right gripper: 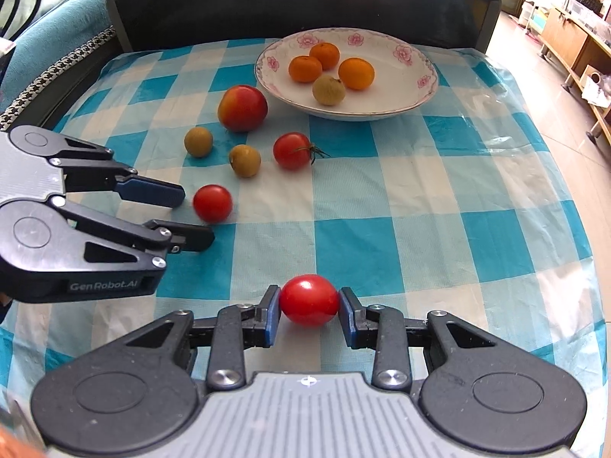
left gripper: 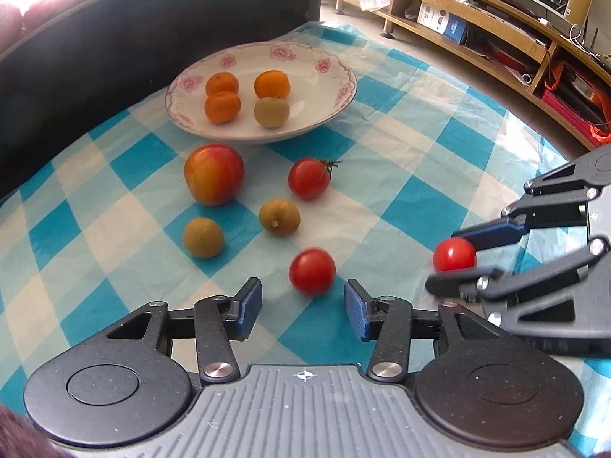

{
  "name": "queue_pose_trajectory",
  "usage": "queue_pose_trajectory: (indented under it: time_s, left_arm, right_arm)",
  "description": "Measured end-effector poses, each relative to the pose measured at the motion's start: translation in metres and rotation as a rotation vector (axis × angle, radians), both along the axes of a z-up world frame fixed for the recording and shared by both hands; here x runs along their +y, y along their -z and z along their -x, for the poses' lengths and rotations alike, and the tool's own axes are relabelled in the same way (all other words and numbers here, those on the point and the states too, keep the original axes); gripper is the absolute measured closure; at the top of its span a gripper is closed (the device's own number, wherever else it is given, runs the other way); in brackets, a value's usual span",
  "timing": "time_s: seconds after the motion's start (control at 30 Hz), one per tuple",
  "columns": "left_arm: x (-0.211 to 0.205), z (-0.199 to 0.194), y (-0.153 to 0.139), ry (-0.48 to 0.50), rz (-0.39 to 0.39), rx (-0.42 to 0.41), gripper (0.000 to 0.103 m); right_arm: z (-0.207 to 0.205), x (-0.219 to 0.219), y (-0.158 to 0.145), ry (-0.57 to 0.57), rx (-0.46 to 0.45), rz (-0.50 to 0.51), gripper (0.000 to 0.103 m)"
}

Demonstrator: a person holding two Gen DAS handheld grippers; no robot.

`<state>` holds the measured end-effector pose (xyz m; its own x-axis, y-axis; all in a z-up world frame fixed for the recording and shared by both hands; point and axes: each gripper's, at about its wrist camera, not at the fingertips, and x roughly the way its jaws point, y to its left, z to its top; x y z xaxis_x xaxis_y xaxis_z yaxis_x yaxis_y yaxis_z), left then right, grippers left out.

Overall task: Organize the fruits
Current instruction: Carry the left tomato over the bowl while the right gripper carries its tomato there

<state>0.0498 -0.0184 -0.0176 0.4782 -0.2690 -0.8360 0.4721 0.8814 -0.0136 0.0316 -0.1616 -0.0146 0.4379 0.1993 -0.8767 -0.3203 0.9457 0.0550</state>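
Note:
A white floral plate (left gripper: 336,87) (right gripper: 420,95) holds three small oranges (left gripper: 272,84) (right gripper: 356,73) and a brown longan. On the checked cloth lie a large red-yellow tomato (left gripper: 214,179) (right gripper: 242,107), two longans (left gripper: 202,237) (right gripper: 244,160), a stemmed cherry tomato (left gripper: 308,178) (right gripper: 292,150) and another cherry tomato (left gripper: 312,271) (right gripper: 212,203). My left gripper (left gripper: 303,305) (right gripper: 191,215) is open, its fingers either side of and just short of that tomato. My right gripper (right gripper: 309,311) (left gripper: 454,267) is shut on a third cherry tomato (right gripper: 309,299) (left gripper: 454,253).
The blue-and-white checked cloth (right gripper: 420,229) covers the table. A dark sofa back (right gripper: 305,4) runs along the far edge behind the plate. A wooden TV shelf (left gripper: 477,19) stands across the floor to the right.

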Motion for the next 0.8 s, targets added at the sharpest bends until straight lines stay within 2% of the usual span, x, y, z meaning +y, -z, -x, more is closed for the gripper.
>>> queue_pose_trajectory:
  time_s: [0.27,0.7,0.8]
  left_arm:
    - [-0.01,-0.006,0.003,0.02,-0.01,-0.015,0.047]
    - [-0.016,-0.005,0.003,0.054,-0.019,-0.02,0.065]
    - [-0.016,-0.004,0.004,0.059,-0.02,-0.019,0.067]
  right_arm:
    - [0.0,0.0,0.002,-0.042,-0.013,0.003,0.063]
    - [-0.001,-0.008,0.003,-0.044,-0.024,-0.015,0.061]
    - [0.0,-0.008,0.003,-0.049,-0.029,-0.013,0.061]
